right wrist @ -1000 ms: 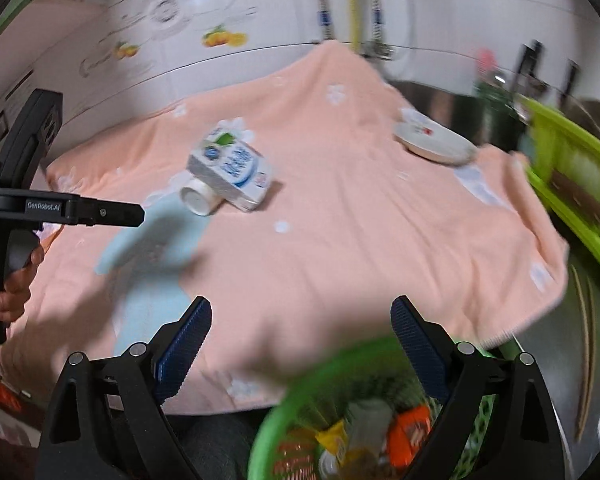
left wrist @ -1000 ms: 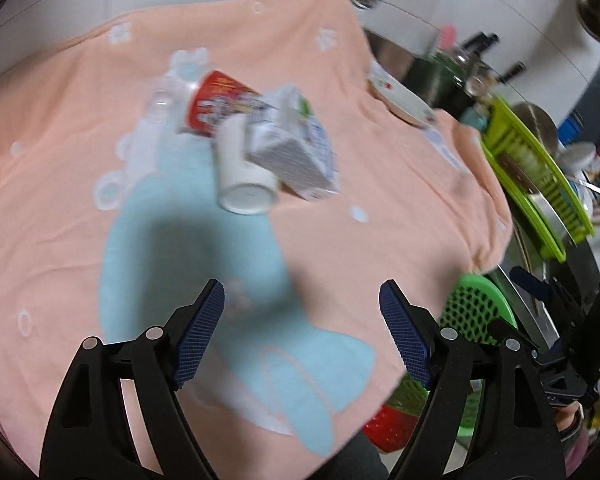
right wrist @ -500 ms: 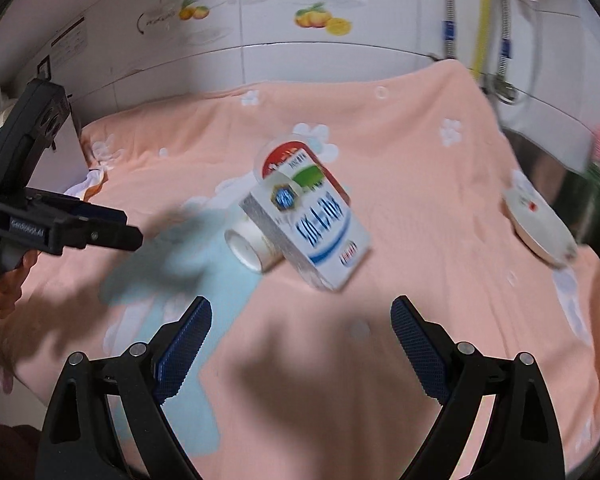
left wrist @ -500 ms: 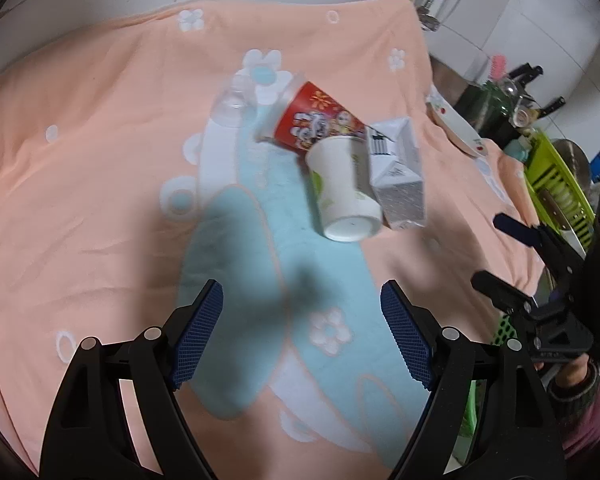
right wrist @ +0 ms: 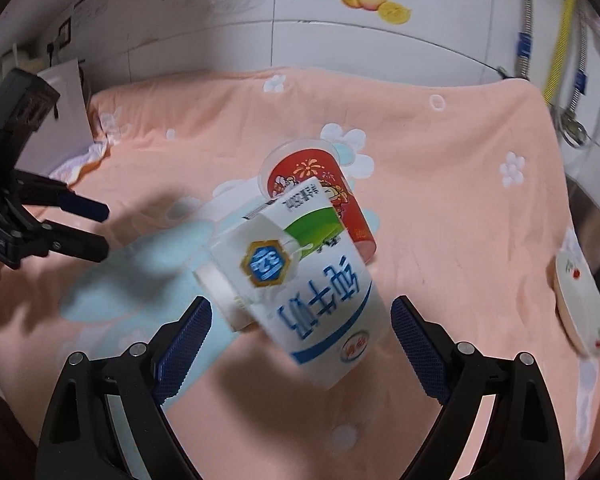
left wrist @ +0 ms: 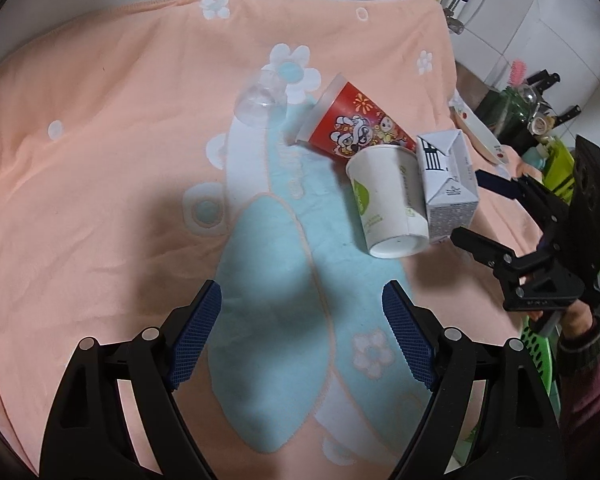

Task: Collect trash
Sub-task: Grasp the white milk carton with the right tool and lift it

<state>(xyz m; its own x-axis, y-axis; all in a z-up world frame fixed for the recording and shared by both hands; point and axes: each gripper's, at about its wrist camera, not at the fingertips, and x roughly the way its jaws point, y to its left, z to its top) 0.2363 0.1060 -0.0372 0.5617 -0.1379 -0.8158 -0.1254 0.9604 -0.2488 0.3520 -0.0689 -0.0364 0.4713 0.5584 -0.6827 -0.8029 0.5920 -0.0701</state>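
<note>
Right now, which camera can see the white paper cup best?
The left wrist view. There the white paper cup lies on its side in full sight, its base toward the camera, between the red cup and the milk carton. In the right wrist view the carton hides most of it; only an edge peeks out.

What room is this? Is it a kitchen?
Probably a kitchen, yes. There's a tiled wall with fruit stickers, water pipes running up it, and a small plate lying on the peach towel that covers the counter. A green dish rack sits at the side.
</note>
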